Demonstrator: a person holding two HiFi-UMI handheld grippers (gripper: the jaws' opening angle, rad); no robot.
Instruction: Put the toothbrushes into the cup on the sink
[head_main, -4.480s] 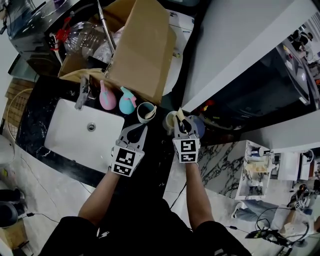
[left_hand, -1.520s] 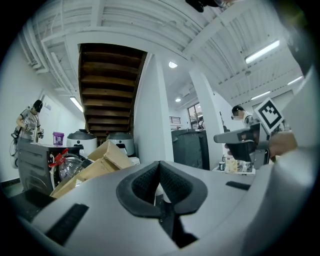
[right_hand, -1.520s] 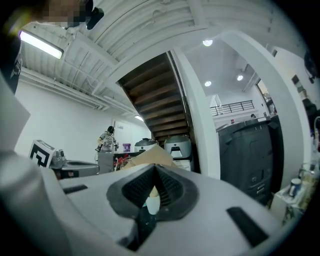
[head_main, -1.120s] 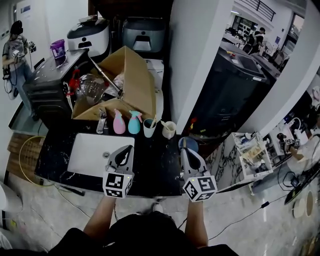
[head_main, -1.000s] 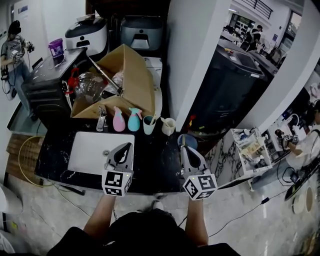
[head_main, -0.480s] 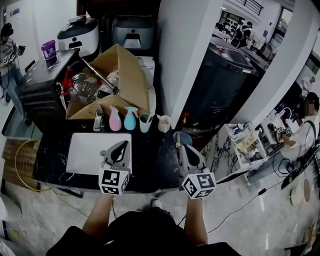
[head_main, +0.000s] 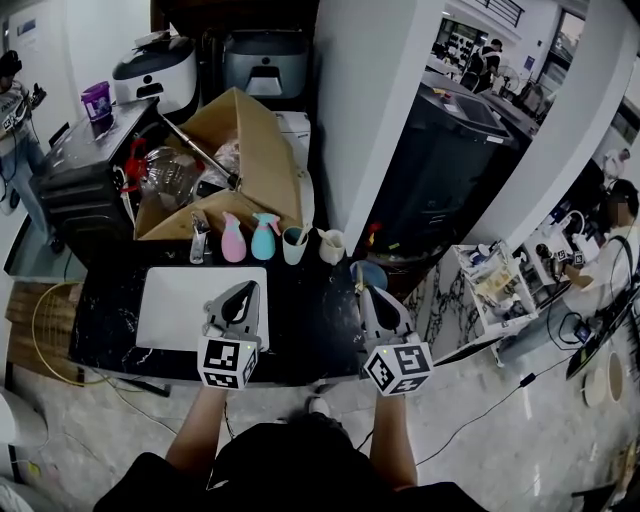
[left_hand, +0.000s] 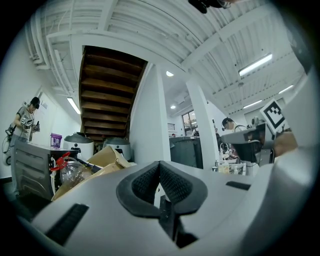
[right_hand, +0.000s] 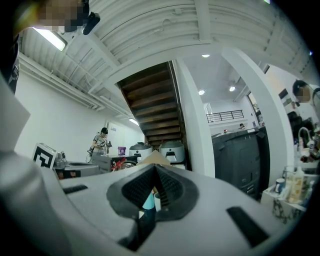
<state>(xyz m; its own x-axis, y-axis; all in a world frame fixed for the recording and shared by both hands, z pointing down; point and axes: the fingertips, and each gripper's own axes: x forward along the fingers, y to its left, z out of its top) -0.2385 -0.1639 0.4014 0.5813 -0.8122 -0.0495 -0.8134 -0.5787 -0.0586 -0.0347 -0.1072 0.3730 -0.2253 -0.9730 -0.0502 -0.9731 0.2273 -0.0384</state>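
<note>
On the black counter behind the white sink stand a green cup and a cream cup, each with a thin handle sticking out of it. My left gripper is shut and empty over the sink's near right corner, with its jaws pressed together. My right gripper is also shut and empty, well in front of the cups and pointing level. Through the notch under its pads I see a teal bottle and a pale cup.
A pink bottle, a teal bottle and the faucet line the sink's back edge. An open cardboard box rises behind them. A blue bowl sits just beyond my right gripper. A white pillar stands at the right.
In the oldest frame my right gripper was at the cream cup with a pale toothbrush. Both grippers have since drawn back to the counter's front. Over the last second nothing moved.
</note>
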